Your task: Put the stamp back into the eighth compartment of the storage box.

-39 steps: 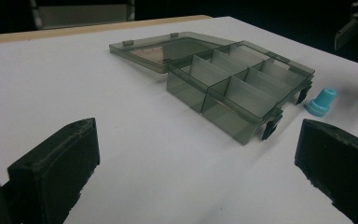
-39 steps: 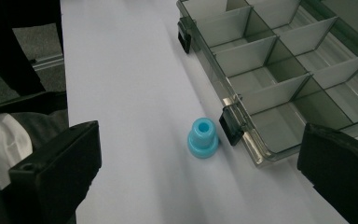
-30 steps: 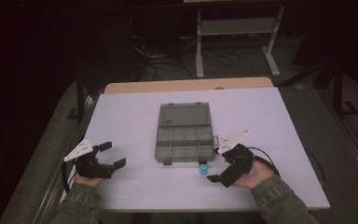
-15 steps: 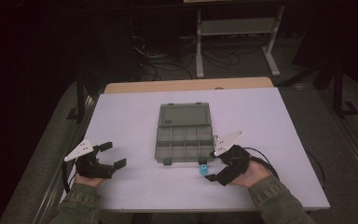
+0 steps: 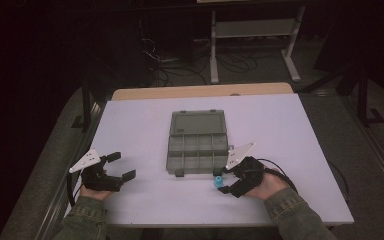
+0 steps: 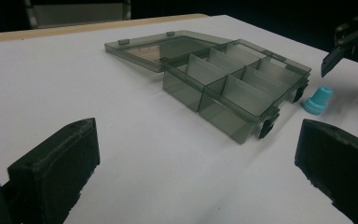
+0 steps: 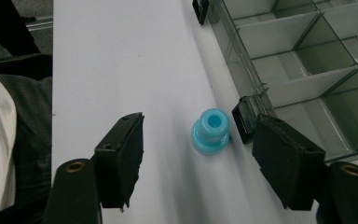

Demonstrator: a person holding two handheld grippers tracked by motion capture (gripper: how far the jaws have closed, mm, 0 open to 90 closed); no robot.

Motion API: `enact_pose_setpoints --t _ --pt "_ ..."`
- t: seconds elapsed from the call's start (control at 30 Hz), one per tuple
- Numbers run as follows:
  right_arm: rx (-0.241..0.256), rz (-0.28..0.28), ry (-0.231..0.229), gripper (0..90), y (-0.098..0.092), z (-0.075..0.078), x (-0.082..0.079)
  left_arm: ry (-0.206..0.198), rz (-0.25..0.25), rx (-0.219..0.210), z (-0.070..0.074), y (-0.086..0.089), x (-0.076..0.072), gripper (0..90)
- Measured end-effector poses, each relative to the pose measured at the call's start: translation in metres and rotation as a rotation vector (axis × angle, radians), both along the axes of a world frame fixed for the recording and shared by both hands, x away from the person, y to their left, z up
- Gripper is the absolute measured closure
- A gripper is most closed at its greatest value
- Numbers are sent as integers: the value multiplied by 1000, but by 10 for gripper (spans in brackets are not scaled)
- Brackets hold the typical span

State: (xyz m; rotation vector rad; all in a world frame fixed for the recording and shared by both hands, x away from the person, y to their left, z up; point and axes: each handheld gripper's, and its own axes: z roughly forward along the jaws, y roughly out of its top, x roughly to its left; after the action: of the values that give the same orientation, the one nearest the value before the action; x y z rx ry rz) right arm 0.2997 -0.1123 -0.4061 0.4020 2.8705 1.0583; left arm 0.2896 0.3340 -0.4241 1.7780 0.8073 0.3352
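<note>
My R gripper (image 7: 198, 154) hovers w/ jaws spread either side of the blue cap (image 7: 210, 131), not touching it. Cap stands upright on the white table (image 5: 145, 120), just off the organizer box (image 5: 197, 148) at its 5 o'clock corner, near a latch. Box lid open flat. L gripper (image 5: 121, 166) at box's 8 o'clock, jaws spread, holding nothing.
</note>
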Motion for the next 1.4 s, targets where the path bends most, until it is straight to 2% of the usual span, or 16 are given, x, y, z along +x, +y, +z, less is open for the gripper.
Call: enact_pose_setpoints --t 0.47,0.6,0.83,0.87,0.93,1.03,1.4 --pt "-39 5 -19 469 10 -9 5 2 -4 -5 0 0 0 0" --pt "-31 9 -11 527 9 -9 7 1 -6 -5 0 0 0 0" --pt "-33 13 -7 562 10 -12 9 1 -7 -8 0 0 0 0" --pt "-30 11 -8 608 10 -13 9 2 -8 -8 0 0 0 0" --pt "-28 13 -11 623 10 -13 9 2 -8 -8 0 0 0 0" --pt "-38 14 -19 695 11 -13 9 -2 -12 -7 0 0 1 0" --pt "-41 9 -27 714 10 -12 9 -4 -16 -8 0 0 0 0"
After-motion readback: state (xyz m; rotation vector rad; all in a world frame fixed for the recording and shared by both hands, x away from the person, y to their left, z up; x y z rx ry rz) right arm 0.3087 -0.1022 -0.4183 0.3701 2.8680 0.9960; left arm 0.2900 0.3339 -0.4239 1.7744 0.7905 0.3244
